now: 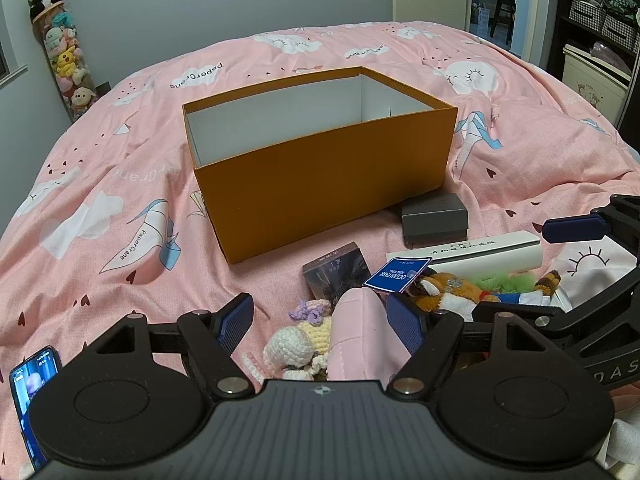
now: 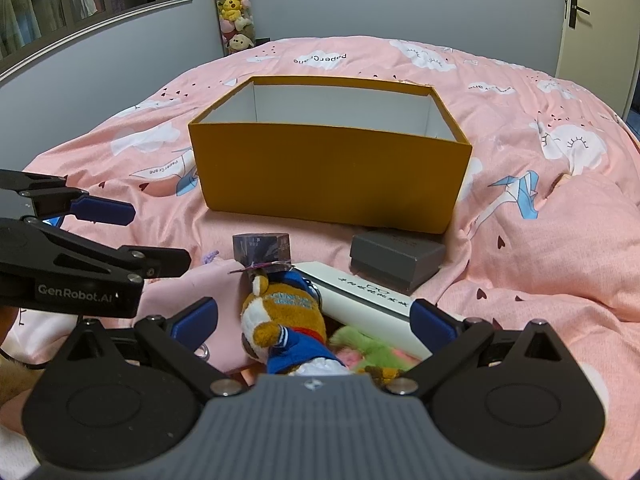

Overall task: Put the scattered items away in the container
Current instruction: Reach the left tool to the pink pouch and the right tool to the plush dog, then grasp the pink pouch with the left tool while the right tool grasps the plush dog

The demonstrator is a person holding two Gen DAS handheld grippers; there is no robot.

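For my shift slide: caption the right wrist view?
Open right tongs over a plush toy, orange box beyond.

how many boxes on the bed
4: the open orange box in the middle, the grey box by its corner, the white box nearer, and the dark box beside it. Others may be hidden.

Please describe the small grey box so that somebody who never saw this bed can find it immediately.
Find the big orange box standing open on the pink bedspread. The small grey box lies at its near right corner, beside a long white case. It is the only closed, plain grey, lidded thing there.
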